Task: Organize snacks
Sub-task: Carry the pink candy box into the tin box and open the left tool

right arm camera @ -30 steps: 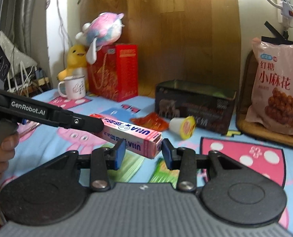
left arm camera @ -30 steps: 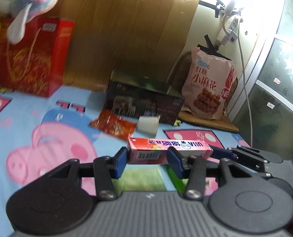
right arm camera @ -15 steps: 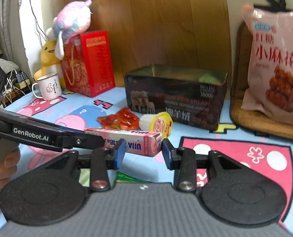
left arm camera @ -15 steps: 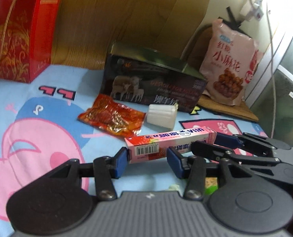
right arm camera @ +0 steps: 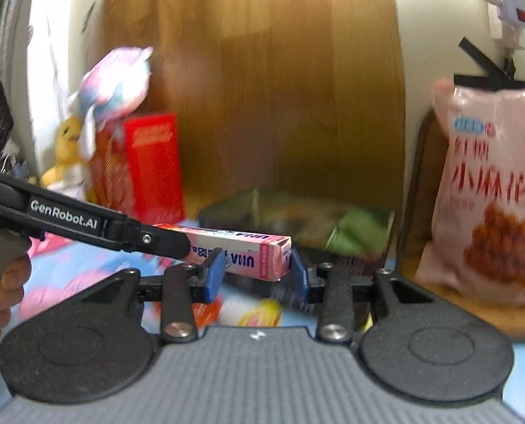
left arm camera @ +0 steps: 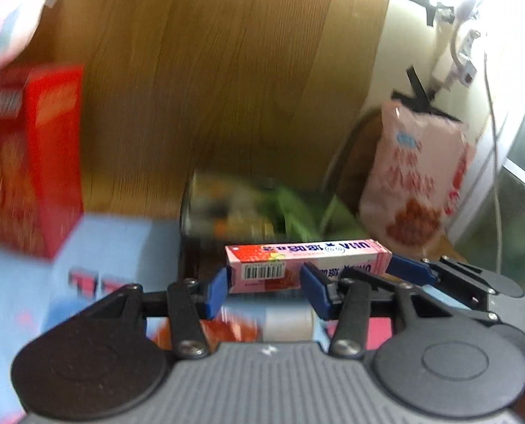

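A long pink candy box (left arm camera: 308, 258) hangs level in the air, gripped at both ends. My left gripper (left arm camera: 265, 293) is shut on its barcode end, and one of my right gripper's pads (left arm camera: 411, 269) presses the far end. In the right wrist view, my right gripper (right arm camera: 256, 275) is shut on the near end of the pink candy box (right arm camera: 248, 251). One of the left gripper's fingers (right arm camera: 149, 238) reaches in from the left. Just beyond stands an open dark box (left arm camera: 188, 212) (right arm camera: 227, 212) with green packets inside.
An orange-red packet (left arm camera: 227, 328) and a jelly cup (left arm camera: 287, 321) (right arm camera: 259, 312) lie on the blue cartoon cloth under the grippers. A pink snack bag (right arm camera: 492, 190) leans at the right. At the left are a red gift box (right arm camera: 146, 169) and plush toys (right arm camera: 114, 84).
Both grippers have carried the pink candy box forward and slightly up towards the dark box. That box now looms close, with its inside showing. The packet and cup have slid beneath the fingers.
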A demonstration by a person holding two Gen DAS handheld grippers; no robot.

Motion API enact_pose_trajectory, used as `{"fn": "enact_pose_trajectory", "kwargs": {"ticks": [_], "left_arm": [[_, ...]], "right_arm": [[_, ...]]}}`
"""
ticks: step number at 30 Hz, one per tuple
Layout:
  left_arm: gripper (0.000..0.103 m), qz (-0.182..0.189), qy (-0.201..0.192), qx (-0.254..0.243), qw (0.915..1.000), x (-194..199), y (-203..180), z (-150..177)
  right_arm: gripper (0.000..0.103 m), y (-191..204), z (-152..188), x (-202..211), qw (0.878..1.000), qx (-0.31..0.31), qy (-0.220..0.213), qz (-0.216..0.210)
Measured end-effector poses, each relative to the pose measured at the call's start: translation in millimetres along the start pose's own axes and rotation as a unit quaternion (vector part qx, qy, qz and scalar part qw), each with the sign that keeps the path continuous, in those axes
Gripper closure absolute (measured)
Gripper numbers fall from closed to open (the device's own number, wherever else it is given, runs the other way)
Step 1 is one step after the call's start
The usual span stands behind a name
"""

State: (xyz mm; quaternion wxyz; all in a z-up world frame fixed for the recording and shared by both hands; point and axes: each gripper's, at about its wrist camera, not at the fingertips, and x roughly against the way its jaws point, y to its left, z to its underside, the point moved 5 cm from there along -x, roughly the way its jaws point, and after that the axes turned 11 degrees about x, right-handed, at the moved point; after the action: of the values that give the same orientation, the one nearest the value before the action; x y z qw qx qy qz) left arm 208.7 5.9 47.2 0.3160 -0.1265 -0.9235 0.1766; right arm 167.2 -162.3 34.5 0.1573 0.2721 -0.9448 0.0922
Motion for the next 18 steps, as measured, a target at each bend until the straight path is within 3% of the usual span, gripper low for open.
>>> {"fn": "enact_pose_trajectory", "kwargs": {"ticks": [4, 8, 10, 13, 15, 18], "left_arm": [[0.058, -0.024, -0.009, -0.008, 0.9996, -37, -4, -32], [0.056, -0.053, 0.033, 0.003, 0.998, -80, 9, -32], [0.057, -0.046, 0.024, 0.011, 0.9986, -74, 17, -29], [0.056, -0.009, -0.001, 0.02, 0.9998, -38, 30, -23], [0.056, 0.012, -0.012, 0.033, 0.9993, -16, 47, -15], [0.058, 0.0, 0.009, 0.039, 0.9992, -12, 69, 4]], "right_arm": [[0.058, -31, -23, -39, 0.999, -0.036, 0.01, -0.004], [0.054, -50, -19, -82, 0.996, -0.056, 0.071, 0.01], [0.053, -54, -14, -84, 0.995, -0.052, 0.072, 0.035], [0.054, -52, -13, -55, 0.997, -0.059, 0.027, 0.045], [0.052, -42, -8, -31, 0.997, -0.076, 0.009, 0.012], [0.054, -13, 10, -13, 0.988, -0.107, 0.034, -0.102]]}}
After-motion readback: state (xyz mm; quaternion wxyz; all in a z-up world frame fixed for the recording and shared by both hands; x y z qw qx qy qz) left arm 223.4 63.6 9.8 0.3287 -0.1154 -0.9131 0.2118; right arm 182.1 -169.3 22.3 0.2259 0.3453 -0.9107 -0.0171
